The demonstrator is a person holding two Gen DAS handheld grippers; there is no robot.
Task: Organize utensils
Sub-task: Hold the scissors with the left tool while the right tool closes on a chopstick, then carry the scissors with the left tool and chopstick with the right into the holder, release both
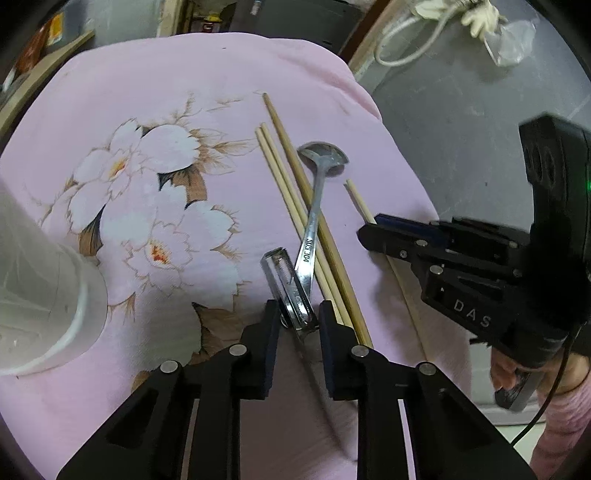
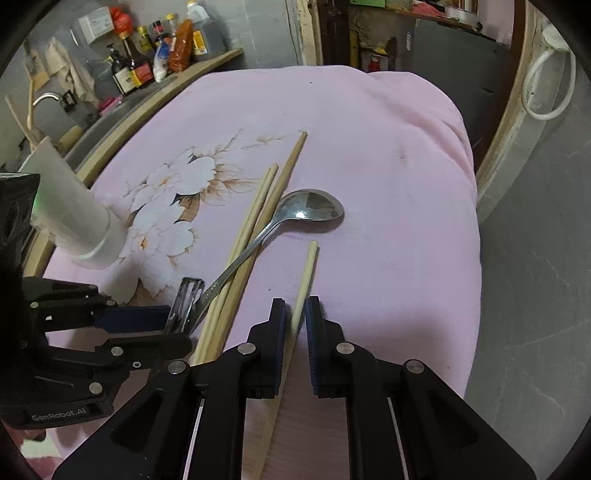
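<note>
Three wooden chopsticks [image 1: 295, 206] [image 2: 255, 229] lie side by side on the pink flowered cloth, with a steel spoon [image 1: 314, 218] [image 2: 295, 216] across them. A metal peeler [image 1: 290, 291] [image 2: 184, 302] lies by the spoon's handle. My left gripper [image 1: 298, 314] [image 2: 166, 328] has its fingers on either side of the peeler's end, with gaps to it. A single chopstick [image 1: 360, 203] [image 2: 306, 280] lies apart to the right. My right gripper [image 2: 295, 314] [image 1: 369, 227] is closed on it near the middle. A white cup [image 1: 40, 295] [image 2: 74, 218] lies on its side at the left.
The cloth-covered table [image 2: 369, 147] drops off at the right to a grey floor [image 2: 535, 295]. A shelf with sauce bottles [image 2: 147, 62] and a sink stand behind at the left. A white cable [image 1: 410, 33] hangs at the far right.
</note>
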